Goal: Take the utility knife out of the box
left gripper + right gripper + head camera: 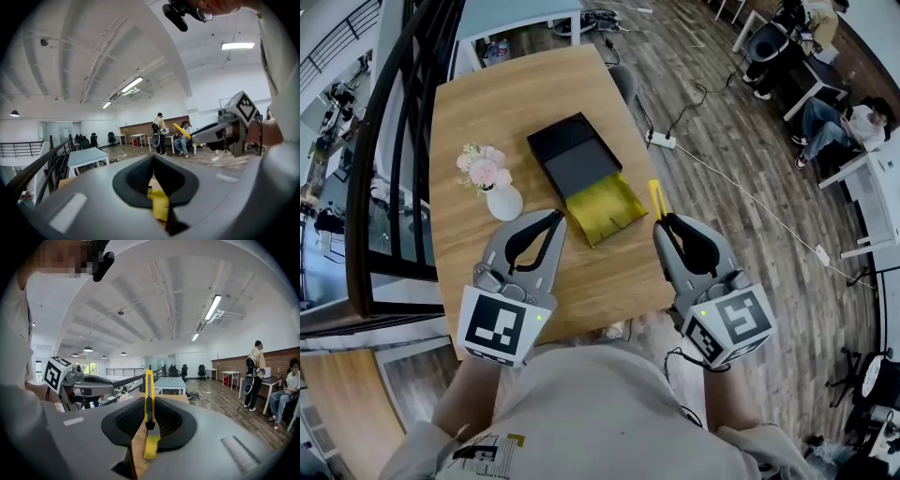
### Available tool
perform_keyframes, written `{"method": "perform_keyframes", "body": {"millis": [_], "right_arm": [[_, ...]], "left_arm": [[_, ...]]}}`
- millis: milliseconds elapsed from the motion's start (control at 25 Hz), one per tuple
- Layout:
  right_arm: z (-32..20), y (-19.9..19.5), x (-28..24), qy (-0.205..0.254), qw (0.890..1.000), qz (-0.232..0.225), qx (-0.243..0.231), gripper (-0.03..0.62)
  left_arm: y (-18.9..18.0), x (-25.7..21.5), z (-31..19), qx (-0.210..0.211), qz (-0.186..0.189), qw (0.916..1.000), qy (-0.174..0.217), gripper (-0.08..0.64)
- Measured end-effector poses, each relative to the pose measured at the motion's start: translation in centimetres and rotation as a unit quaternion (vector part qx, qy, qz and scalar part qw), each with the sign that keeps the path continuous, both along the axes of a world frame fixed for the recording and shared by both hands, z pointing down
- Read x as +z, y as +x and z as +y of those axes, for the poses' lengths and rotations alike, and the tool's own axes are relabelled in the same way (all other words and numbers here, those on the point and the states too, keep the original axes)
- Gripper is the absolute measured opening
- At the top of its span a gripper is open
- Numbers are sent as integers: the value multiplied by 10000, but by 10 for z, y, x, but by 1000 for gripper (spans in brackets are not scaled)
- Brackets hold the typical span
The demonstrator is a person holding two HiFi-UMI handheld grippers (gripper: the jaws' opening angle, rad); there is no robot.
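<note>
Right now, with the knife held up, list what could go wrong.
The utility knife sticks far out of the right hand-held gripper, so it could pivot or slip, perhaps off the table edge. The left hand-held gripper sits close to the flower vase; a swing might topple it.

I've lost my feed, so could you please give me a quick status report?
Left gripper shut, empty. Right gripper shut on knife. Knife clear of box. Nothing in the way.

The left gripper is held with fingers pressed together, empty; the right gripper is clamped on the utility knife.
</note>
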State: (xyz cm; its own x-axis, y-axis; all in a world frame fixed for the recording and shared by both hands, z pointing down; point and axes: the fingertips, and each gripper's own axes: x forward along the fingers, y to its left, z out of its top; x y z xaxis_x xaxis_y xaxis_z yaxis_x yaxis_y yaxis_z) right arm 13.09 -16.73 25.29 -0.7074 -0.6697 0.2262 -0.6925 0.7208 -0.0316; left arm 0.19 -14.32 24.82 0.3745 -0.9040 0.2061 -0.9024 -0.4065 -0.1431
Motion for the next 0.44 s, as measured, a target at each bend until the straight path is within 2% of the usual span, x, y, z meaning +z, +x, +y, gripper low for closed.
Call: {"method": "perform_keyframes", "body": {"millis": [440], "right_arm": [[11,0,-6,17,9999,17,-147,68]], "left_arm": [[4,4,5,5,26,9999,-98,3]]}}
